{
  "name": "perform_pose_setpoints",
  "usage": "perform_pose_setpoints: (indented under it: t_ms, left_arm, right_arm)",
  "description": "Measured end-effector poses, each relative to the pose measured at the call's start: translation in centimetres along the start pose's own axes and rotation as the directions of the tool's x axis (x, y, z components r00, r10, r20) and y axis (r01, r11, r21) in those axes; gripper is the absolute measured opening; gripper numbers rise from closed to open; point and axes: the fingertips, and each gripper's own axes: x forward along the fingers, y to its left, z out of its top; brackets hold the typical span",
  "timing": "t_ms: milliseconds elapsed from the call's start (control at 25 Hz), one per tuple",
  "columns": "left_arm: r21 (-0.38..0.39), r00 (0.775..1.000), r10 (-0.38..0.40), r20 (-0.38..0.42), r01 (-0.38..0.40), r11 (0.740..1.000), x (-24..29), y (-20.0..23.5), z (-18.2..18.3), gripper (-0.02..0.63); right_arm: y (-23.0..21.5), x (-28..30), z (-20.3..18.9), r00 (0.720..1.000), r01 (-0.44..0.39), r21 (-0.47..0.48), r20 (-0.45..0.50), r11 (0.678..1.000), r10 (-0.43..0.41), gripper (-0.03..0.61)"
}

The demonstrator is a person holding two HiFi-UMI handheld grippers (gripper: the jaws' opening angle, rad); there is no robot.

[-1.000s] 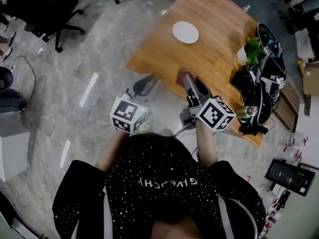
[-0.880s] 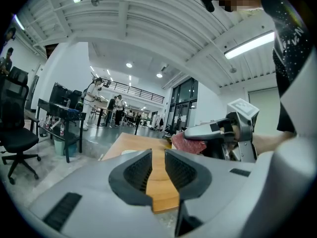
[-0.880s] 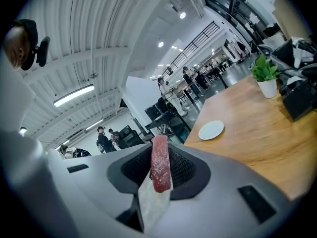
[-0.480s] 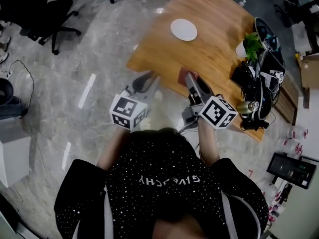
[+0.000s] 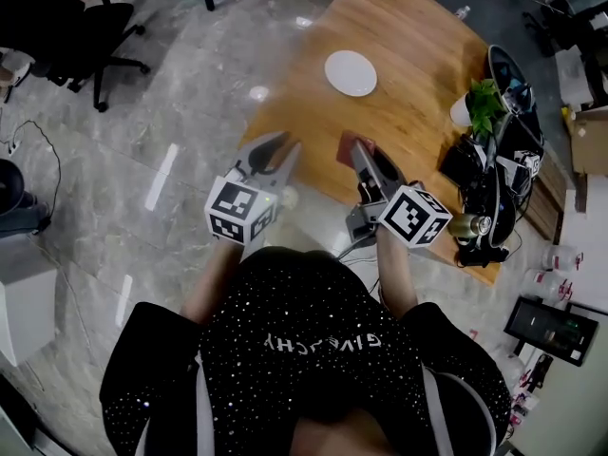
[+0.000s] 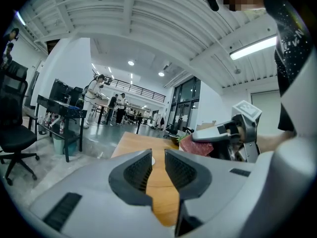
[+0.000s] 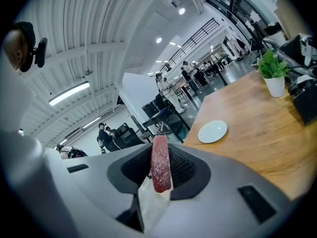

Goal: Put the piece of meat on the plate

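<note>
The piece of meat (image 7: 160, 162), a dark red slab, stands on edge between the pads of my right gripper (image 7: 160, 155), which is shut on it. In the head view the right gripper (image 5: 358, 150) holds the meat (image 5: 346, 145) over the near edge of the wooden table (image 5: 408, 36). The white round plate (image 5: 351, 72) lies empty farther in on the table, ahead and slightly right in the right gripper view (image 7: 212, 131). My left gripper (image 5: 274, 146) hovers beside the table's near corner, its jaws a narrow gap apart with nothing between them (image 6: 158, 162).
A potted plant (image 5: 483, 95) and a heap of black gear (image 5: 499, 174) fill the table's right edge. An office chair (image 5: 66, 17) stands on the grey floor at the far left. People stand at desks far off.
Both grippers have moved forward toward the table, the left one coming up beside its near corner. The meat stays clamped in the right gripper.
</note>
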Motion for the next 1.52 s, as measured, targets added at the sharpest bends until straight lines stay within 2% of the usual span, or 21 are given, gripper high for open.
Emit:
perform_pose_setpoints:
  t_ms: [400, 720, 920, 1080, 1280, 1520]
  left_arm:
    - [-0.019, 0.999, -0.022, -0.038, 0.021, 1.000, 7.3, 5.7, 1.1, 0.087]
    - [-0.028, 0.996, -0.068, -0.053, 0.066, 0.997, 15.9, 9.4, 2.9, 0.087]
    - [-0.048, 0.994, -0.087, -0.072, 0.084, 0.995, 20.3, 11.3, 2.4, 0.087]
    - [-0.079, 0.991, -0.073, -0.109, 0.064, 0.995, 22.2, 13.1, 0.6, 0.087]
    - [-0.113, 0.985, -0.051, -0.162, 0.032, 0.993, 23.5, 15.3, -1.9, 0.087]
    - [-0.111, 0.977, -0.068, -0.202, 0.046, 0.993, 24.4, 15.8, -3.4, 0.087]
  right_arm:
    - [-4.7, 7.1, 4.2, 0.999, 0.046, 0.032, 0.006, 0.998, -0.046, 0.100]
    - [-9.8, 12.3, 8.7, 0.996, 0.091, 0.051, 0.006, 0.995, -0.091, 0.100]
    - [-13.1, 15.7, 10.7, 0.992, 0.123, -0.012, -0.033, 0.992, -0.123, 0.100]
    - [-15.8, 18.3, 10.3, 0.986, 0.142, -0.042, -0.080, 0.989, -0.145, 0.100]
    - [-19.5, 21.4, 8.4, 0.977, 0.147, 0.087, -0.169, 0.985, -0.131, 0.100]
    - [-22.8, 24.4, 5.7, 0.955, 0.161, 0.215, -0.282, 0.963, -0.096, 0.100]
